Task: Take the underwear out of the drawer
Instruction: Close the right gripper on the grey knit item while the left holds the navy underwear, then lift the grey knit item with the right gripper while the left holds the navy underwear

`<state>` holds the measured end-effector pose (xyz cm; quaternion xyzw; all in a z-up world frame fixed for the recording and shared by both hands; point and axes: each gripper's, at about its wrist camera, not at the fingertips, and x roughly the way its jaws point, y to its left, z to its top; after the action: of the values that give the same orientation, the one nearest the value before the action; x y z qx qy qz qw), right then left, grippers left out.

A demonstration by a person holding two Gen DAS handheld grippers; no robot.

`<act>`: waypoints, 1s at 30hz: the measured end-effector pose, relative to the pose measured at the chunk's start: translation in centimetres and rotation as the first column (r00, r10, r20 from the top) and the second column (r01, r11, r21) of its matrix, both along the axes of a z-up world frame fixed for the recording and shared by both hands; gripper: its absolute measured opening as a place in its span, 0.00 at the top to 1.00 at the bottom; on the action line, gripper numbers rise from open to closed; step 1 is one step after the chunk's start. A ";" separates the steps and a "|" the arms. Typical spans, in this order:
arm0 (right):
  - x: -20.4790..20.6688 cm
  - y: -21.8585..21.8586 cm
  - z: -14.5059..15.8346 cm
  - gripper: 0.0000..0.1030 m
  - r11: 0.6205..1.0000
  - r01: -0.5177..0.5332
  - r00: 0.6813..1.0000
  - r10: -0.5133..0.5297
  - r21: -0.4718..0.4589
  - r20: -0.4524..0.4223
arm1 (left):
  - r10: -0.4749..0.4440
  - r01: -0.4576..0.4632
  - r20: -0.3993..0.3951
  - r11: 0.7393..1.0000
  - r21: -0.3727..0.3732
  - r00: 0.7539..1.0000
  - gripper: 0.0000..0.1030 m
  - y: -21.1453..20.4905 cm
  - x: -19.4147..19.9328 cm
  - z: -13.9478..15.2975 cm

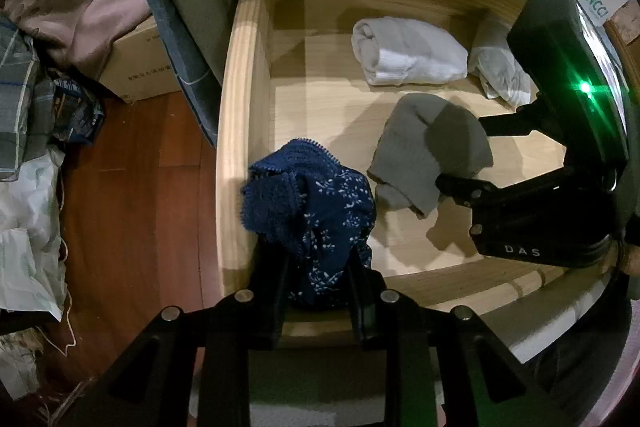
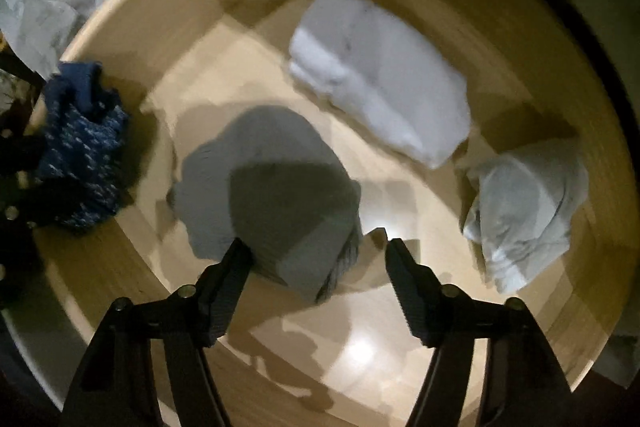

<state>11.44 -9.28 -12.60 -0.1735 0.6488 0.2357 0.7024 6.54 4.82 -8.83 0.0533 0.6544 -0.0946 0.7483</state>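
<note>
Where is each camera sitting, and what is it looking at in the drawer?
Left wrist: sits on the left hand-held gripper, looking into the wooden drawer; its fingers clamp the navy underwear, and the right gripper shows alongside.
Right wrist: sits on the right hand-held gripper, looking down at the drawer floor; its open fingers straddle the grey underwear.
Shared: both see the navy and grey pieces, the rolled white cloth and the crumpled white piece.

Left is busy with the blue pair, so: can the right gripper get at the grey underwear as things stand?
Probably yes. The right gripper is open inside the drawer, its fingers either side of the grey underwear, with nothing between them.
</note>
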 end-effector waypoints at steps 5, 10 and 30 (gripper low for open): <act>0.2 -0.7 -0.4 0.46 0.999 0.036 0.999 -0.035 0.018 -0.042 | 0.001 -0.001 0.002 1.000 0.001 1.000 0.75 0.0 0.0 0.0; 0.3 -2.7 -0.6 0.49 0.998 0.069 0.995 -0.069 0.002 -0.079 | 0.007 -0.007 0.000 1.000 -0.004 1.000 0.75 0.0 0.2 0.0; -3.4 -15.7 -2.8 0.49 0.924 0.345 0.890 -0.377 -0.162 -0.255 | -0.006 0.006 0.000 1.000 -0.021 1.000 0.75 -0.9 0.3 -0.1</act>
<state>8.08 -24.98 -15.43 -0.0535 0.7752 0.0862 0.6235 6.83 3.90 -8.95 0.0473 0.6533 -0.1039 0.7485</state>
